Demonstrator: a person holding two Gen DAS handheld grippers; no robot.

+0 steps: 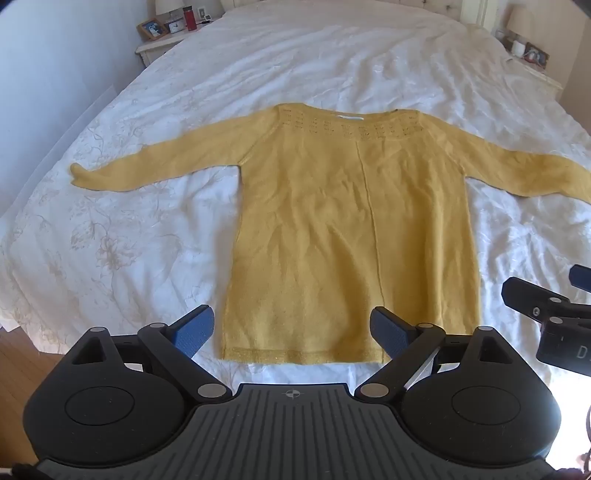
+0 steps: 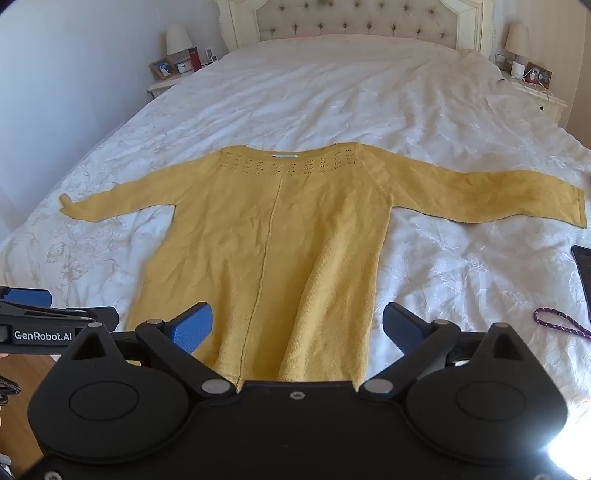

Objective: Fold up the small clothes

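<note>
The yellow sweater (image 1: 332, 221) lay flat on the white bedspread (image 1: 295, 66), neckline toward twelve o'clock, hem toward six, and sleeves stretched out to nine and three. The left gripper (image 1: 291, 328) hovered above the hem with its blue pads (image 1: 194, 330) spread wide and empty, and the right gripper (image 2: 297, 325) hung likewise wide apart, holding nothing. At three o'clock of the sweater lay a purple cord (image 2: 561, 322) and a dark flat object (image 2: 583, 273); bedside tables (image 2: 162, 86) flanked the tufted headboard (image 2: 354, 22).

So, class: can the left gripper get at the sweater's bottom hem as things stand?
Probably yes. The left gripper is open just above the hem of the flat sweater, nothing between.
</note>
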